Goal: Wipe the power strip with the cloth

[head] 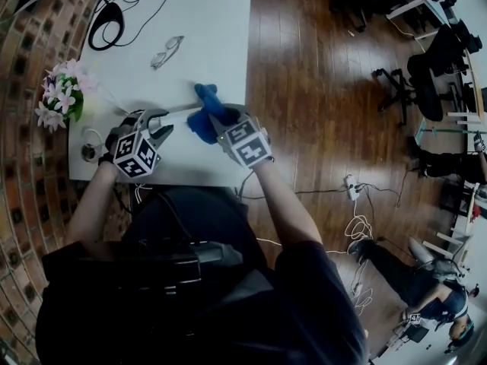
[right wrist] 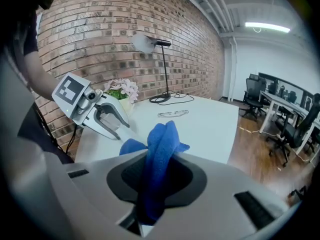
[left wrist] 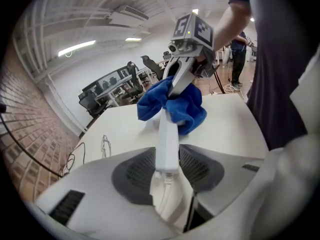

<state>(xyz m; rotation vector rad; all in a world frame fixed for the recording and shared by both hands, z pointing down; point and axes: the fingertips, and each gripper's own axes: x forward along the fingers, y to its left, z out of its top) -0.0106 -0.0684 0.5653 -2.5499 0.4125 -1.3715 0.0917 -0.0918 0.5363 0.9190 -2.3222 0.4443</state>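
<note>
- The white table (head: 217, 29) runs along a brick wall (head: 23, 67) on its left edge. Its right edge gives onto bare wooden floor (head: 319, 90), with office chairs (head: 426, 74) well off beyond that.
- The middle and right side of the tabletop are mostly bare. The person stands at the near edge, and both grippers are just inside it.
- By the left edge sits a bunch of pink and white flowers (head: 62, 96); I can't make out what it stands in.
- A desk lamp's black base (head: 106, 25) and its cable lie at the far left corner. A pair of glasses (head: 166, 52) lies near them, towards the middle.
- The left gripper (head: 162, 123) has its 2 jaws partly closed, pressed onto the cable end of the white power strip (head: 181, 109). The strip reaches from there towards the right gripper (head: 221, 122), near the tabletop's near edge.
- I can't tell whether the strip's far end rests on the tabletop.
- The right gripper's 2 jaws are nearly together, clamped on a bunched blue cloth (head: 204, 116). The cloth lies over the strip's far end, touching it.
</note>
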